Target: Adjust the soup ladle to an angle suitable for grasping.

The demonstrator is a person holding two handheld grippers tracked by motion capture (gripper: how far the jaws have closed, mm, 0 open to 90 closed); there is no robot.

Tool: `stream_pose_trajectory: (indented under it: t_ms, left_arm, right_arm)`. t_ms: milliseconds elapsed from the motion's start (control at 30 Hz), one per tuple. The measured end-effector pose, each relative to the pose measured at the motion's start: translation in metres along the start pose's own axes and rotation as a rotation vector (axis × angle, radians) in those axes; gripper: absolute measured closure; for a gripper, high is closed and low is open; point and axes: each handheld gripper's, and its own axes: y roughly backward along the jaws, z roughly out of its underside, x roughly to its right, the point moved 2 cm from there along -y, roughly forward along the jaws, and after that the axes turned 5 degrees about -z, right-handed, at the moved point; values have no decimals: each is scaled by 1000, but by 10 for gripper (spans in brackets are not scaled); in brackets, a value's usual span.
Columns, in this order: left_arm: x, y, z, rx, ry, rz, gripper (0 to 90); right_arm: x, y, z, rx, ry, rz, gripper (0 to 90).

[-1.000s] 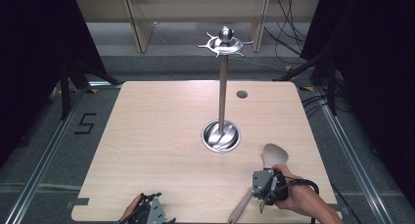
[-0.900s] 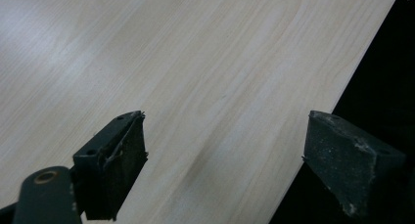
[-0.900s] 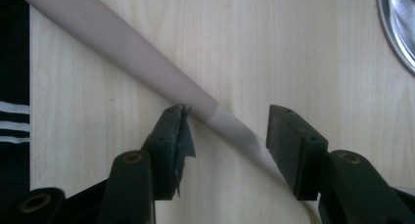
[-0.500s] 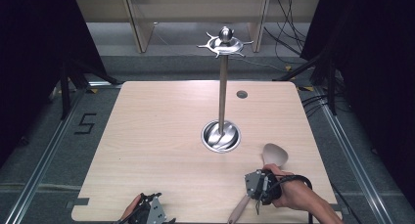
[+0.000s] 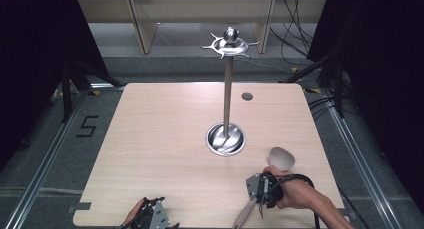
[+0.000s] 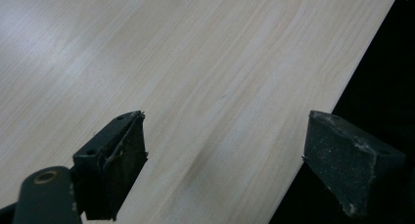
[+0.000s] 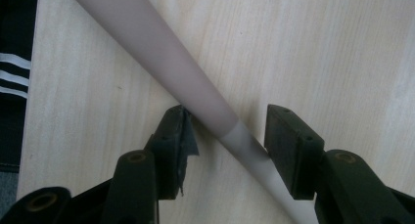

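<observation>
Right gripper (image 5: 261,191) sits near the front-right edge of the surface (image 5: 165,139), held by the person's right hand (image 5: 292,191). In the right gripper view its jaws are spread, one on each side of the spatula (image 7: 186,82) handle, approx. where the thicker taupe grip meets the paler, thinner neck. Left pad lies just beside or touching the handle; right pad stands apart w/ a gap. Handle is not pinched.

Spatula lies flat on the surface, diagonal: handle end (image 5: 243,216) toward the front edge, pale blade (image 5: 281,158) toward the stand, near its base.

Left gripper (image 5: 152,218) is at the front edge, left of centre, well apart from the spatula. In the left gripper view its jaws are spread wide w/ nothing between them; bare wood below, right jaw over the surface edge.

Metal stand (image 5: 228,89): upright pole w/ round base (image 5: 226,139) mid-surface, hooked crown on top. Small dark disc (image 5: 247,96) sits behind it, toward the far-right corner.
</observation>
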Motion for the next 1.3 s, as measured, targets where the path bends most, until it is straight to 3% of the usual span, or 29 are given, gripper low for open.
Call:
stream_pose_trajectory:
  t_ms: [100, 133, 333, 433, 700, 733, 767, 867, 900, 1300]
  left_arm:
    - [0, 0, 0, 1, 0, 2, 149]
    - [0, 0, 0, 1, 0, 1, 149]
    - [0, 1, 0, 2, -4, -1, 149]
    - [0, 0, 0, 5, 2, -5, 149]
    - [0, 1, 0, 1, -4, 3, 149]
    - [0, 1, 0, 2, -4, 0, 149]
    - [0, 1, 0, 2, -4, 0, 149]
    - [0, 1, 0, 2, -4, 0, 149]
    - [0, 1, 0, 2, -4, 1, 149]
    - [-1, 0, 0, 3, -1, -8, 149]
  right_arm:
    - [-1, 1, 0, -18, -26, -20, 533]
    - [0, 0, 0, -19, -5, -10, 538]
    - [5, 1, -5, -68, -29, -1, 551]
    - [7, 1, -7, -78, -89, -13, 624]
    - [14, 1, -4, -77, -123, -15, 685]
    - [19, 0, -4, -67, -72, -7, 701]
    - [18, 1, -3, -82, -117, 0, 740]
    - [19, 1, -2, -80, -138, -17, 765]
    - [19, 1, 0, -55, -160, -16, 765]
    - [21, 8, 4, -40, -216, 1, 765]
